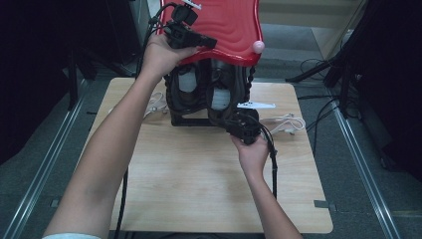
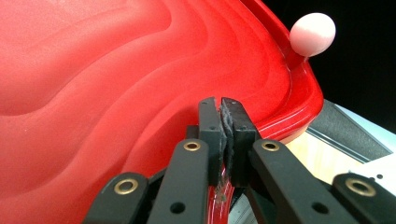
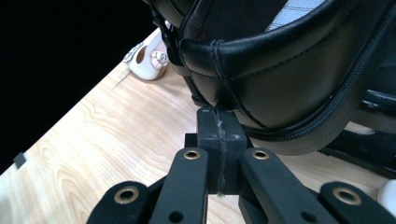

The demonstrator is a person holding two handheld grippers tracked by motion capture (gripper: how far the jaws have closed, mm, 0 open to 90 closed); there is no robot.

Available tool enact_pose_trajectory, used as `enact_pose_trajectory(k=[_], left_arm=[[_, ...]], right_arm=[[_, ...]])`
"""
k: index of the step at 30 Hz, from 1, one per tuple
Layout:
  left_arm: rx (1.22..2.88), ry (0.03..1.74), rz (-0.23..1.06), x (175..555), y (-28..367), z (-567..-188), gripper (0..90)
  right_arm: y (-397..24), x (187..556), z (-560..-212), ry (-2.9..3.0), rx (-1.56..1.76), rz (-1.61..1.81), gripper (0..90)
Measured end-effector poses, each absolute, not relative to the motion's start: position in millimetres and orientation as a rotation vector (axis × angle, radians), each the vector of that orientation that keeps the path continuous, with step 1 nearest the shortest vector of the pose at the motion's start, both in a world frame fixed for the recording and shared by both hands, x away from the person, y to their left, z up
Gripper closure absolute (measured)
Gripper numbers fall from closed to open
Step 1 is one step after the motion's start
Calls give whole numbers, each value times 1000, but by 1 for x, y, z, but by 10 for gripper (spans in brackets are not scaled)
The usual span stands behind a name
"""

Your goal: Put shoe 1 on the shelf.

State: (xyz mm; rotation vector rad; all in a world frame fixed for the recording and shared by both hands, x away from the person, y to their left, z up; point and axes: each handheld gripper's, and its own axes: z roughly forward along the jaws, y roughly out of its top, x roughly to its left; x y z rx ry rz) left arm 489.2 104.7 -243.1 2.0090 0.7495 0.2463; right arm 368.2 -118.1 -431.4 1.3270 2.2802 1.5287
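A red wavy tray (image 1: 229, 25) sits on top of a black rack (image 1: 188, 120) at the far side of the wooden table (image 1: 199, 184). My left gripper (image 1: 211, 43) (image 2: 220, 103) is shut on the tray's near rim, and the red tray edge (image 2: 224, 186) runs between its pads. A pink ball (image 1: 258, 46) (image 2: 312, 33) sticks up at the tray's right corner. My right gripper (image 1: 238, 122) (image 3: 218, 114) is shut with nothing between its jaws, low at the rack's front right. Its tips lie just under the curved edge of a black leather shoe (image 3: 280, 70).
Dark shoes (image 1: 221, 99) with pale insides hang in the rack. A white sandal (image 1: 288, 123) lies on the table to the right of the rack, another pale one (image 1: 157, 104) (image 3: 148, 58) to its left. Metal rails (image 1: 358, 164) run along both sides of the table.
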Motion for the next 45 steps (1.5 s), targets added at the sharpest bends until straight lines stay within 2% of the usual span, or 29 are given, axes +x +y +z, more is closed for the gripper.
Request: enact_pose_trajectory(k=[11,20,35,40,45], left_arm=[[2007,749,247,489,105,-243,876],[2006,749,247,489,105,-243,873],[2003,746,247,489,105,-244,865],[1999,742,244,488,105,-244,848],[1999,725,249,487,104,-243,767]], right_arm=[[-111,391,-423,2198,1367,1565,900],[-123,410,-415,2123,1447,1547,900],[-126,423,-416,2134,1487,1427,900],[-133,418,-421,2122,1482,1497,900],[-137,406,-420,2139,1446,1534,900]])
